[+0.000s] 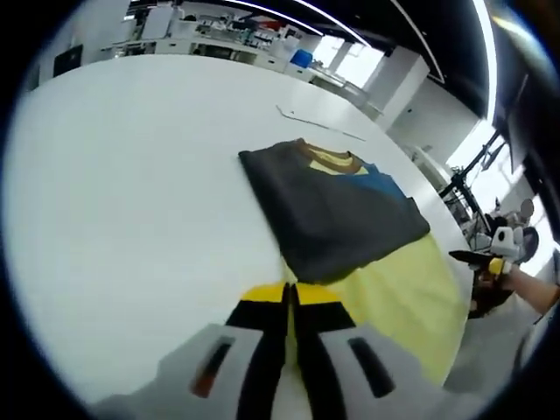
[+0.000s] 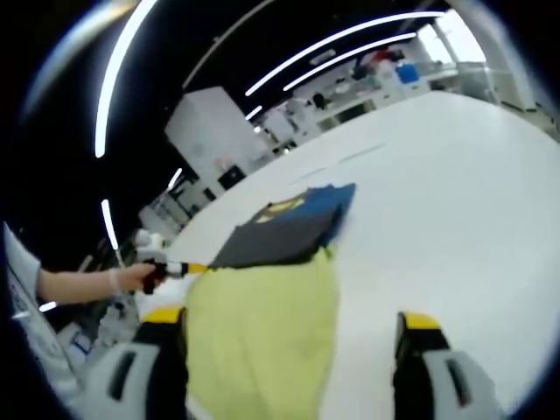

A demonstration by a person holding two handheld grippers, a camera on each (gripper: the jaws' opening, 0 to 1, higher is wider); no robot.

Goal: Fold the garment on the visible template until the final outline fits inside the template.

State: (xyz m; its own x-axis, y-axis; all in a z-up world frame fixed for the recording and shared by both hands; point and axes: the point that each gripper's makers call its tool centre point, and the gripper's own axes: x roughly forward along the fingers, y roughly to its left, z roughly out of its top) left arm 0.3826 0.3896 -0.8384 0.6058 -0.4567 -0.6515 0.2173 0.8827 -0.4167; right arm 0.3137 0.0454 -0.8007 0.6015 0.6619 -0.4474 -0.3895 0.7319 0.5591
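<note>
pinching the yellow template's [image 1: 411,297] table-edge border, the left gripper [image 1: 290,296] steadied it under the folded garment [image 1: 337,214] while the right gripper [image 2: 293,328] hovered spread.

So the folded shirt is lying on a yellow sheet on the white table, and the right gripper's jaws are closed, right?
Not quite. The right gripper has its jaws wide apart, as the right gripper view shows. The rest holds: the folded shirt lies on the yellow sheet on the white table.
</note>
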